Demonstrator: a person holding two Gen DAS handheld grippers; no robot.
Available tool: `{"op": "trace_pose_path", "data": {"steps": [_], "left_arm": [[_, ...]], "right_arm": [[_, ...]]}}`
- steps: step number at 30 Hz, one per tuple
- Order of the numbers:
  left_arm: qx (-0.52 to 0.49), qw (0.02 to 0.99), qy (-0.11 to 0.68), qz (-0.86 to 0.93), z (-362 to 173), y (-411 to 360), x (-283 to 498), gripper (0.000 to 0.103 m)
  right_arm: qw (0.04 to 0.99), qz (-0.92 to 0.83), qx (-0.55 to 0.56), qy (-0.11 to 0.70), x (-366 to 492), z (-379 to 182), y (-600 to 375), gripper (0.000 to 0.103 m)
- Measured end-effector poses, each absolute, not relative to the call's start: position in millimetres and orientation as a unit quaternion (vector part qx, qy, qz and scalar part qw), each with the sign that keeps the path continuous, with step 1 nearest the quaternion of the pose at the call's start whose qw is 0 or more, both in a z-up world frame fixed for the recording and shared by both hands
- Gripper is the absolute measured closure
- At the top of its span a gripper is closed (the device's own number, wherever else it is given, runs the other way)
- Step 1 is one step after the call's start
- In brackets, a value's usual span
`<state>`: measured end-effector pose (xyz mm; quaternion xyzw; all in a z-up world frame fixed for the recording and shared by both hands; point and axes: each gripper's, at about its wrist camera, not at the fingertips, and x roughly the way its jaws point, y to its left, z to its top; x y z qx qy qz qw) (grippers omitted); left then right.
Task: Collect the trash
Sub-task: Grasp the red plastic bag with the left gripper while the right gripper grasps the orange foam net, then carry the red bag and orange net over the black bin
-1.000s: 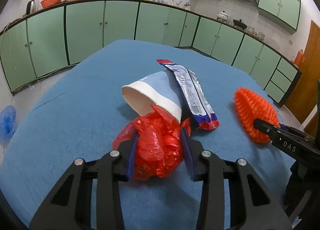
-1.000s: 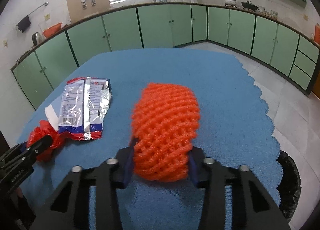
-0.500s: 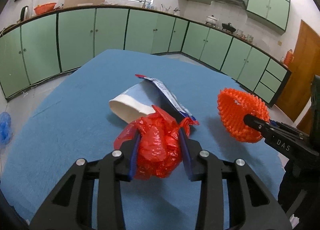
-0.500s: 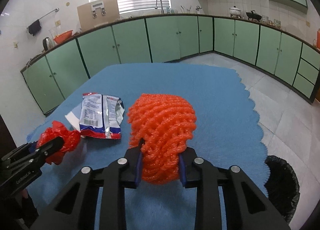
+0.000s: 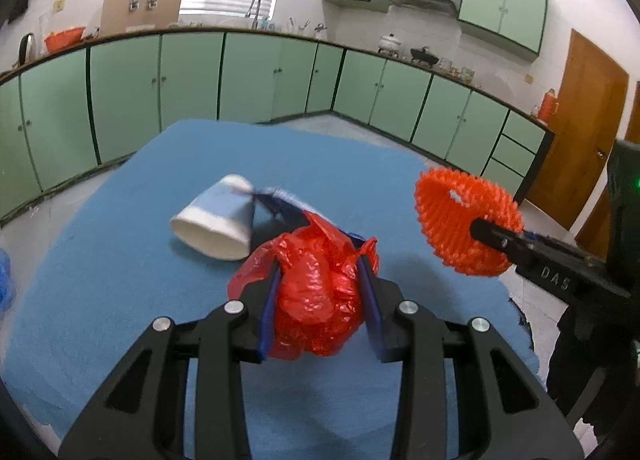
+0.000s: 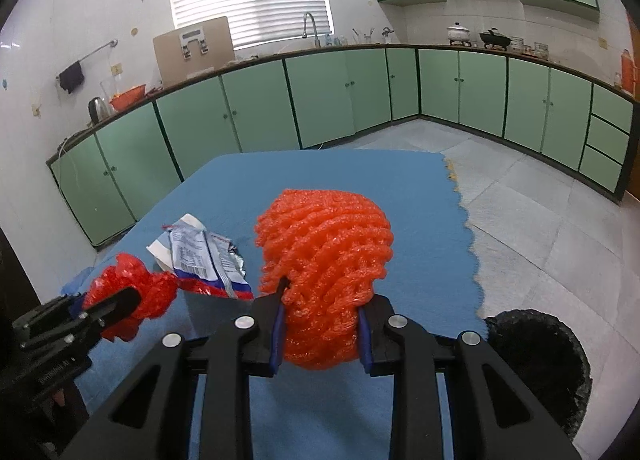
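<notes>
Left gripper (image 5: 320, 300) clamps our crumpled red plastic bag (image 5: 316, 292) above the blue tablecloth (image 5: 100, 280); right gripper (image 6: 320, 330) squeezes the orange foam fruit net (image 6: 324, 260). Both look light, soft and springy; we judge mid-bulk pinches best. Bin (image 6: 540, 360) lies near, floor-side right.

Worktop (image 5: 100, 260) cover: plain mid-blue, scalloped edge on the right of the right wrist view. Crumpled plastic bag (image 5: 316, 292): glossy red. Foam net sleeve (image 6: 324, 260): bright orange, open diamond mesh. Paper cup (image 5: 216, 216): pale blue wall, white rim band. Snack wrapper (image 6: 204, 260): silver with small print, blue and red stripe at the lower end. Left gripper (image 5: 320, 300) and right gripper (image 6: 320, 324): matte black frames, blue pads on the fingers (image 5: 270, 300), silver screw heads. Bin (image 6: 540, 364), lower right: black. Cabinets (image 5: 192, 76): pale green doors, dark green trim. Door (image 5: 576, 132), right edge: brown wood. Floor tiles (image 6: 540, 228): light grey.
</notes>
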<state>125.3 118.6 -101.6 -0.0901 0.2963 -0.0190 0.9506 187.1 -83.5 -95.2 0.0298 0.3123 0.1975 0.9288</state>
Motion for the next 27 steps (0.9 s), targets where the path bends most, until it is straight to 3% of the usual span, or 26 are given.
{"op": "trace_pose_path", "data": {"steps": [4,27], "left_arm": [[-0.106,0.959,0.262,-0.026,-83.3,117.9,123.1,0.069],[-0.071,0.96,0.251,-0.107,-71.4,30.8,158.9,0.069]], "right_arm": [[0.931,0.195,0.035,0.306,183.0,-91.6,-96.1,0.075],[0.948,0.139,0.056,0.28,167.4,-79.2,-160.0,0.075]]}}
